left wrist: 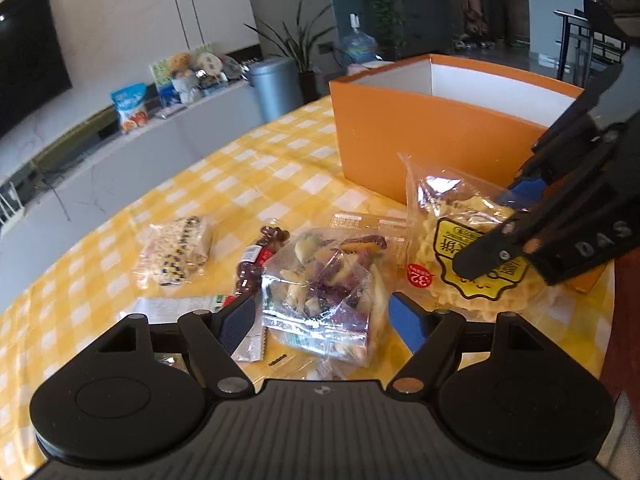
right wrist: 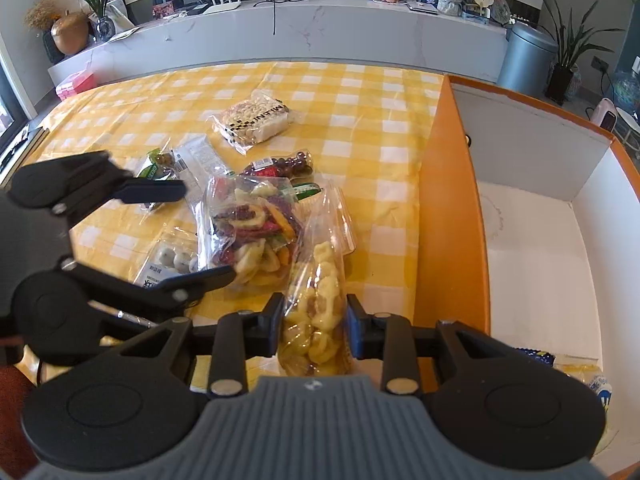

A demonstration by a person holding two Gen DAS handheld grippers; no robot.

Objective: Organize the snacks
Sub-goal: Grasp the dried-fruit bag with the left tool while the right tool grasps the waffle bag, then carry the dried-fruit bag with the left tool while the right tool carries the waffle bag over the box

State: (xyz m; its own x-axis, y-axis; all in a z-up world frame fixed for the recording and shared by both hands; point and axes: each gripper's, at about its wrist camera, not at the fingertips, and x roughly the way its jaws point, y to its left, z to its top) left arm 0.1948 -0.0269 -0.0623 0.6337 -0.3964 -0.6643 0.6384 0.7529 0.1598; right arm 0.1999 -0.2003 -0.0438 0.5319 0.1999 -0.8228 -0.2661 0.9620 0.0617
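Note:
My right gripper is shut on a clear bag of yellow waffle crisps, held beside the orange box; the same bag and gripper show in the left wrist view. My left gripper is open, its fingers on either side of a clear bag of mixed dried fruit chips, also in the right wrist view. A nut bar, a pack of dark red candies and several small packets lie on the yellow checked tablecloth.
The orange box has white inner walls and holds a couple of packets at its near corner. A low white cabinet with bags and a toy stands behind the table. A grey bin stands at the right.

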